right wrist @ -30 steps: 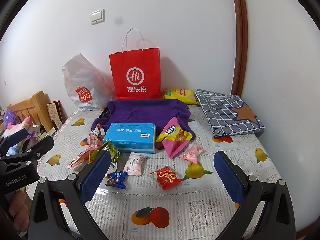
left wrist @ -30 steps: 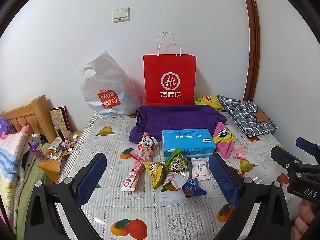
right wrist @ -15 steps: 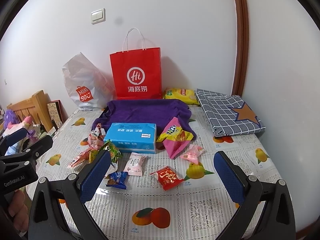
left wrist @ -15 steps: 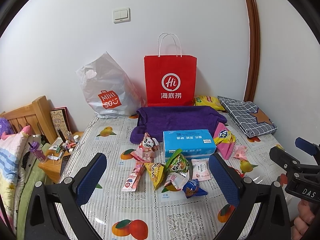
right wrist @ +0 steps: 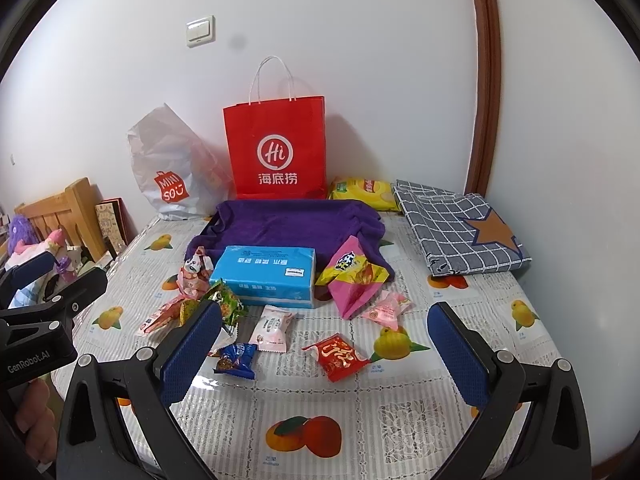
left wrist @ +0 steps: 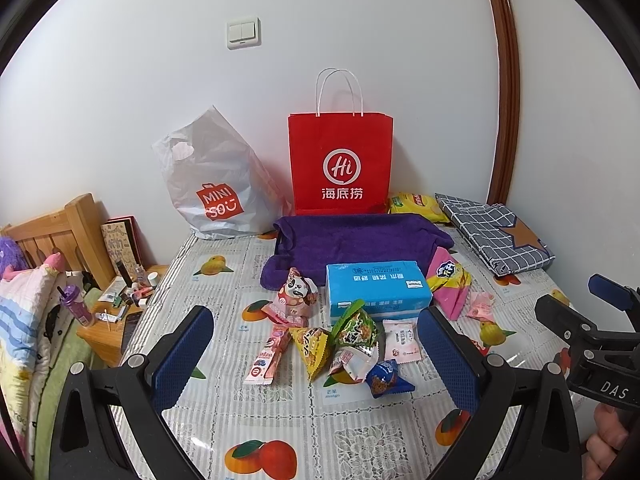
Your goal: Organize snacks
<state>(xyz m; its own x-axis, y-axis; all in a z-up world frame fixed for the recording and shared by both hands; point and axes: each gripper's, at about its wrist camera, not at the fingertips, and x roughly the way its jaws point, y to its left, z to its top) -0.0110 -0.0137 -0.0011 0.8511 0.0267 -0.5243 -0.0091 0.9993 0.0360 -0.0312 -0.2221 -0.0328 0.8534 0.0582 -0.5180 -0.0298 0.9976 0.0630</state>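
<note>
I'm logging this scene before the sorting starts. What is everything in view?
Paper bag: 1, red, upright against wall.
Plastic bag: 1, white, left of it.
Towel: 1, purple, before the paper bag.
Tissue pack: 1, blue, mid-table.
Small snack packets: about ten, mixed colours, around the pack.
Chip bag: 1, yellow, by wall.
Checked cloth: 1, grey, right.
Left gripper: jaws open.
Right gripper: jaws open.
</note>
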